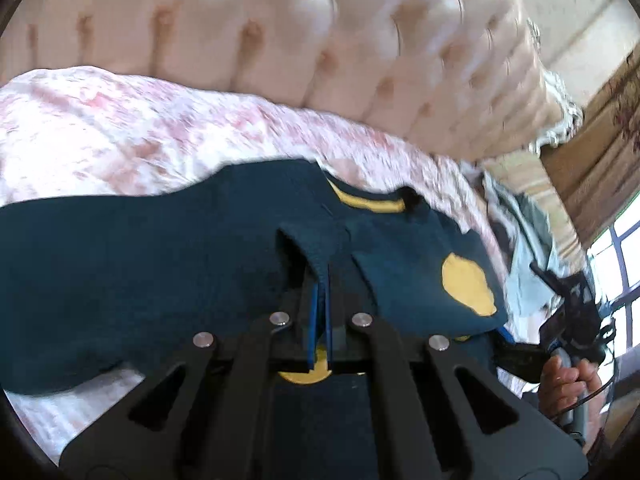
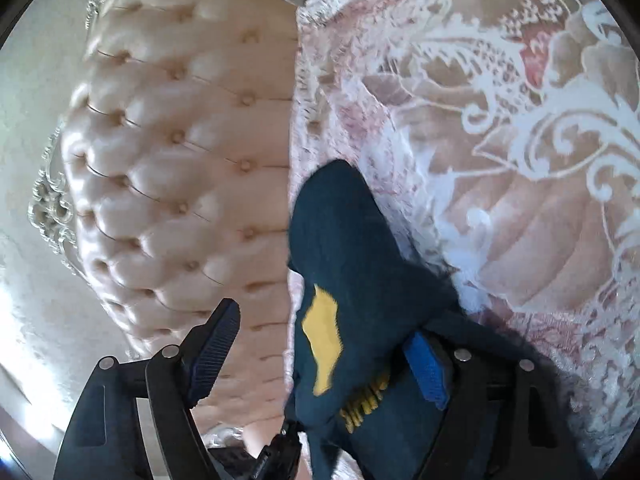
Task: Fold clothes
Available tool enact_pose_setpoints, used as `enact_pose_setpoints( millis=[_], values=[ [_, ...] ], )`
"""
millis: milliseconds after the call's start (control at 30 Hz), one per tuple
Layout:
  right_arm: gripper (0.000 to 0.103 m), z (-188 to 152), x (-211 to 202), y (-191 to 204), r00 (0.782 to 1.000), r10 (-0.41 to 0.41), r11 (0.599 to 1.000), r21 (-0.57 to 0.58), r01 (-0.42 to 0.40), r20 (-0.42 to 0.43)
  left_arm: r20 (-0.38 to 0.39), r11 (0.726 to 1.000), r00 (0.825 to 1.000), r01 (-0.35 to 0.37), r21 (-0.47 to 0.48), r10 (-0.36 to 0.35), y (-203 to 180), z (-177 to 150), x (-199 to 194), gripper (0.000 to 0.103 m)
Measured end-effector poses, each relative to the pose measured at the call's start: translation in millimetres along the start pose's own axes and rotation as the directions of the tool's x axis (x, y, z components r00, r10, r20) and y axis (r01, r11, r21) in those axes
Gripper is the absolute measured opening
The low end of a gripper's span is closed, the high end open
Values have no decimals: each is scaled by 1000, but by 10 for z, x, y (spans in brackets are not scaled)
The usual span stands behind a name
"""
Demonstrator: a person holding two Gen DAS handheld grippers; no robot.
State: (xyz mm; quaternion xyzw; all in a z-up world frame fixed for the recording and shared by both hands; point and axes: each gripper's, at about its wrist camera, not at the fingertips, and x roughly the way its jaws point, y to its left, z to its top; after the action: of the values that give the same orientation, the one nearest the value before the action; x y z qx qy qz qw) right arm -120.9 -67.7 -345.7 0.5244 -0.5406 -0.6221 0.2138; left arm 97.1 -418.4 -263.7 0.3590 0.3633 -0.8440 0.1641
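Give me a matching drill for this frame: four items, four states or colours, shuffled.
Items:
1. left claw
2. right claw
3. garment
4. headboard

States:
A. open, fabric between the pads
B. tufted, cream-pink
C. shut on a fold of fabric
D. dark teal with yellow patches

Pairs: 1-C, 2-A, 3-D, 4-B

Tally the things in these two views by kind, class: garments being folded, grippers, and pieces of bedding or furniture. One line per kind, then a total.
Garments: 1, the dark teal garment with yellow patches
Grippers: 2, left gripper and right gripper
Bedding and furniture: 2, pink floral bedspread and tufted headboard
Total: 5
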Motion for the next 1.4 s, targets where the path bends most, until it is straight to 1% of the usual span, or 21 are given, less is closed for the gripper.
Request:
enact_pose_setpoints(
  millis=[33,67,167,233,267,367,400,533,567,733,867,933,967,1000,1067,1133,1200,1233,1267,1333,1400],
  values=[
    [78,-6,13,-29,1000,-9,1000,-4,9,2,3,1000,1000,-13,2,13,13,3,-28,3],
    [66,-12,26,-58,1000,-17,1000,-9,17,5,-3,1000,1000,-30,-3,30,37,-5,-18,3],
    [42,-31,50,-133,999,-39,999,-23,39,11,-42,997,997,-73,-41,71,158,-58,61,3],
    [35,-47,47,-163,999,-46,998,-35,47,13,-56,995,995,-87,-51,84,198,-90,72,3],
    [34,-52,45,-165,999,-51,998,-37,52,14,-51,995,995,-87,-54,84,196,-99,49,3],
    [36,-52,67,-137,998,-61,998,-34,61,18,29,996,996,-84,20,84,-22,-90,-201,3],
    [37,-57,80,-123,998,-62,997,-34,62,19,36,996,995,-90,24,89,-40,-102,-239,3],
    [37,-97,120,-69,995,-99,992,-74,100,16,-89,989,988,-134,-63,128,294,-274,-13,3],
    [37,-103,100,-81,994,-108,991,-79,109,12,-102,988,985,-143,-65,136,325,-297,31,3],
    [32,-157,140,12,981,-196,962,-194,194,10,-87,984,981,-177,-9,176,272,-295,149,3],
    [36,-188,152,105,968,-250,931,-283,232,-28,-96,984,979,-178,10,178,269,-281,201,4],
    [45,-331,171,332,956,-292,856,-448,257,-9,-113,986,980,-165,-8,164,314,-281,242,5],
    [56,-404,180,447,950,-312,807,-527,267,3,-121,987,981,-157,-18,154,337,-275,256,5],
    [63,-478,189,562,944,-330,751,-601,274,18,-125,988,981,-150,-27,145,353,-274,260,6],
    [65,-624,208,793,931,-362,619,-733,282,52,-129,989,982,-142,-32,137,352,-277,245,6],
    [68,-770,226,1024,917,-387,466,-839,281,92,-131,989,981,-145,-24,140,331,-289,237,7],
    [72,-917,245,1254,905,-404,297,-916,270,135,-137,989,980,-149,-13,145,311,-298,247,7],
    [73,-950,398,1348,889,-414,163,-945,284,196,-140,989,980,-146,-17,142,323,-295,249,8],
    [73,-929,588,1403,866,-444,69,-954,291,232,-144,990,980,-142,-21,137,338,-292,253,8],
    [73,-812,910,1416,824,-512,-9,-960,278,244,-153,991,980,-133,-29,128,369,-287,259,14],
    [73,-660,1149,1337,787,-565,-40,-961,273,247,-148,991,981,-131,-30,125,383,-282,256,15]
  ],
)
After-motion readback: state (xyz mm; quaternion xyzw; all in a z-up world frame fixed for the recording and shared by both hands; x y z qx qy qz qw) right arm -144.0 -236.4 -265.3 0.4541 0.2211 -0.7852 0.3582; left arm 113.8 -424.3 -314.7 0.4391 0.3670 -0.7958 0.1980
